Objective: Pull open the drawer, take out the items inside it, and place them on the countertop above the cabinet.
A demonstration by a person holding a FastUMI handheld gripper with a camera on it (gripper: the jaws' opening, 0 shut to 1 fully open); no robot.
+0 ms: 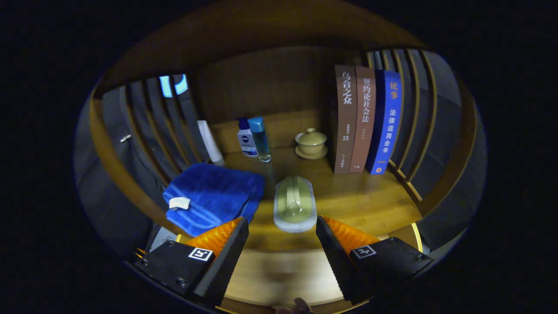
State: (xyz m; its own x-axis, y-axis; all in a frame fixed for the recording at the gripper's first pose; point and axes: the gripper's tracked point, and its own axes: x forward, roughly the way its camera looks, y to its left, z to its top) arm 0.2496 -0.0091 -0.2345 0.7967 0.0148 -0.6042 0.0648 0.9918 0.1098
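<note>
Green scrub brush [294, 203] with the white pad sits flat on the tabletop [362, 200], just ahead of my tongs [282, 237], touching neither finger; tongs are wide open and empty, so it looks set down. I'd back straight out, staying clear of the blue towel [209, 196] beside it and the bottles [253, 138], lidded cup [311, 143] and books [365, 120] beyond.

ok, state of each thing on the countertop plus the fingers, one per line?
gripper: fingers open, holding nothing
scrub brush: lying flat, just ahead of the fingers
blue towel: folded, lying flat
three books: upright, side by side
lidded cup: lid on, on its saucer
two bottles: upright, capped
white tube: leaning on the slats
</note>
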